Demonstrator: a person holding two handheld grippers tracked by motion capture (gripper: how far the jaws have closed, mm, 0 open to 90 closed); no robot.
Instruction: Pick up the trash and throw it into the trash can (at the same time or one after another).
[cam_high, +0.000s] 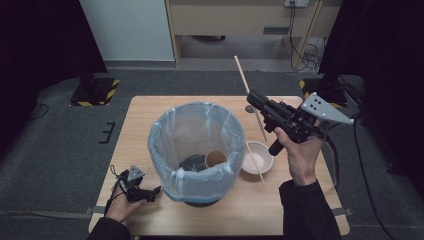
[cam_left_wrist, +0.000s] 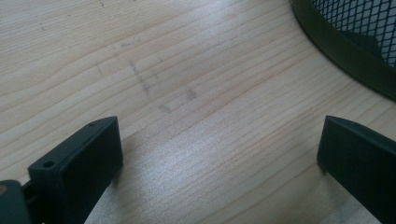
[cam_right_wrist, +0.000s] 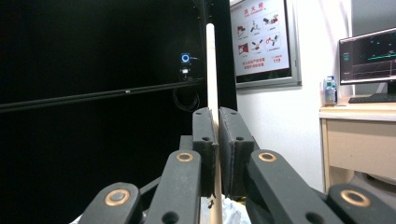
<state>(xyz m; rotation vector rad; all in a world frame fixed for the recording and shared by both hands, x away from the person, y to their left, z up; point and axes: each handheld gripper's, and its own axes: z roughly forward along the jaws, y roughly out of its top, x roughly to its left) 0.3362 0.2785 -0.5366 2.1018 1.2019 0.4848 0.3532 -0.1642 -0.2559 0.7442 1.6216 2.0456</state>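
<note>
In the high view, the right hand-held gripper is raised above the far right part of the wooden tabletop, and its jaws are closed on a long thin wooden stick. The stick is tilted: its upper end points away over the far edge of the tabletop, and its lower end reaches down over the small white bowl. The bowl stands on the tabletop just beside the waste basket, on its right side. The basket is lined with a pale blue plastic bag, and inside it lie a brown paper cup and a dark round thing that I cannot identify. The left hand-held gripper rests low at the near left corner of the tabletop, beside the base of the basket, with its jaws pointing toward the basket. In the left gripper view, the two black jaws stand wide apart with nothing between them, only bare wood of the tabletop below, and the dark mesh wall and base ring of the waste basket are at the upper right. In the right gripper view, the right hand-held gripper has its two jaws pressed together on the wooden stick, which stands upright between the pads and rises high above them. Behind it are a dark background, a wall poster and a monitor on a desk.
</note>
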